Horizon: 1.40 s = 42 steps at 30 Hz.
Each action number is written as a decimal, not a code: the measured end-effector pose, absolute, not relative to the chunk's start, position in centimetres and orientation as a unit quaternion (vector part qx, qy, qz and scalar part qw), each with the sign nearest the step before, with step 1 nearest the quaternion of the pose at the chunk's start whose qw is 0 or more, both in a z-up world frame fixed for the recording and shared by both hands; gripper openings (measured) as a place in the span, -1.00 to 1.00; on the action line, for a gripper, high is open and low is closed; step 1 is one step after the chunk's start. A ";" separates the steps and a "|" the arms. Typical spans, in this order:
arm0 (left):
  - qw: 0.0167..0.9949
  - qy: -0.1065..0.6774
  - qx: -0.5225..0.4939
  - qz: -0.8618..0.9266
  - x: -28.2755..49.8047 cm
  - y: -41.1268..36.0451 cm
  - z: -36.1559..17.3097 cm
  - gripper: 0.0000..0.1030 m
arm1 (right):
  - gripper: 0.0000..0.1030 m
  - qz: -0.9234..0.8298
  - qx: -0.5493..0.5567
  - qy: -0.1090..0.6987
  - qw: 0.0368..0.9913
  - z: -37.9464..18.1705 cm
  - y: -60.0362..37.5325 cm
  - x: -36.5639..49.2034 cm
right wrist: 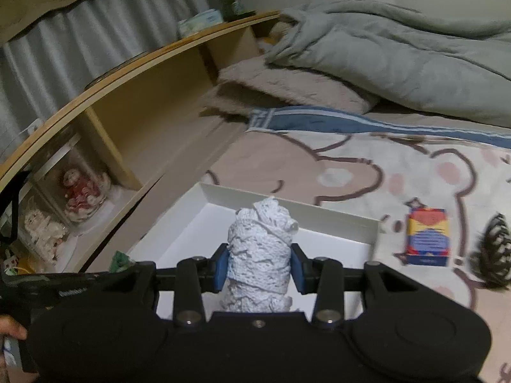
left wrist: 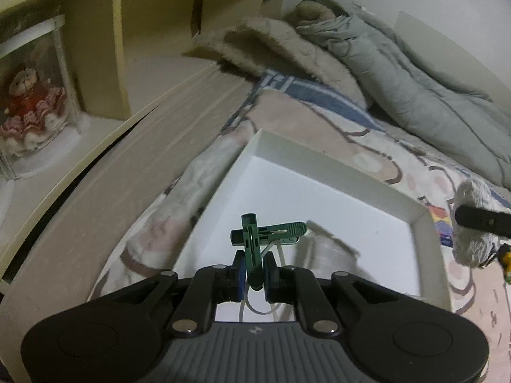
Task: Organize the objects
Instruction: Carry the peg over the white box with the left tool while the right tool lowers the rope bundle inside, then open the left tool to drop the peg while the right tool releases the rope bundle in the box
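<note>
Bedding with a cartoon bear print [right wrist: 367, 166] is the working surface, with a wooden shelf unit [right wrist: 153, 127] along one side and a grey duvet [right wrist: 399, 60] heaped at the far end. On the bedding sits a shallow white box [left wrist: 428, 223], open at the top, and I take it as the collecting place for this tidying job.

My left gripper [left wrist: 254, 274] is clamped tight on green clothes pegs [left wrist: 255, 236], two of them crossed; one stands roughly along the fingers, the other lies across them. A thin white cord loops beneath, and I cannot tell what it belongs to. The pegs hang over the box floor, near its middle.

My right gripper [right wrist: 260, 266] has its blue pads [right wrist: 222, 266] pressed on either side of a rolled white lace-like cloth [right wrist: 260, 245]. The roll's long axis runs along the fingers, pointing out toward the far box wall [right wrist: 287, 209]. From this view the roll sits over the near half of the box interior. In the left view it appears at the right edge, beyond the box's right wall, so I cannot settle whether it is fully over the box.

Judgement: the box lies directly ahead of and below both tools. The left load looks the better placed for release; the right may need to come further inward first.

A small colourful carton [right wrist: 428, 236] and a dark pinecone-like object [right wrist: 493, 249] lie on the bedding right of the box, nearer the right hand.
</note>
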State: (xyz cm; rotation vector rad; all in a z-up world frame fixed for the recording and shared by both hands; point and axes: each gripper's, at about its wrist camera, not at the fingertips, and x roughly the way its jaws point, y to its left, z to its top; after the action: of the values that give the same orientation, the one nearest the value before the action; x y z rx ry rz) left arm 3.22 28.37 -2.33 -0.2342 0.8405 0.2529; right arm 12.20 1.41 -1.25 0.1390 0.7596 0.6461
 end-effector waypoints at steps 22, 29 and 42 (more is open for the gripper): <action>0.880 0.457 -0.074 0.107 3.2 29.3 -4.7 -0.75 | -0.18 0.411 -0.047 0.375 0.829 -4.0 17.1 12.6; 0.880 0.457 -0.069 0.105 2.6 28.9 -4.5 -0.73 | -0.18 0.424 -0.055 0.373 0.823 -3.9 17.6 12.5; 0.877 0.460 -0.067 0.121 3.2 28.4 -4.2 0.02 | 0.37 0.404 -0.053 0.374 0.833 -1.8 13.0 11.6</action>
State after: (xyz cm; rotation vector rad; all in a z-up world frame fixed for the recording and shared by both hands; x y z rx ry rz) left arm 3.20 28.44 -4.21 -0.1407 0.9590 0.2523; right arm 11.55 13.00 -1.80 -0.1119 0.7918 0.8556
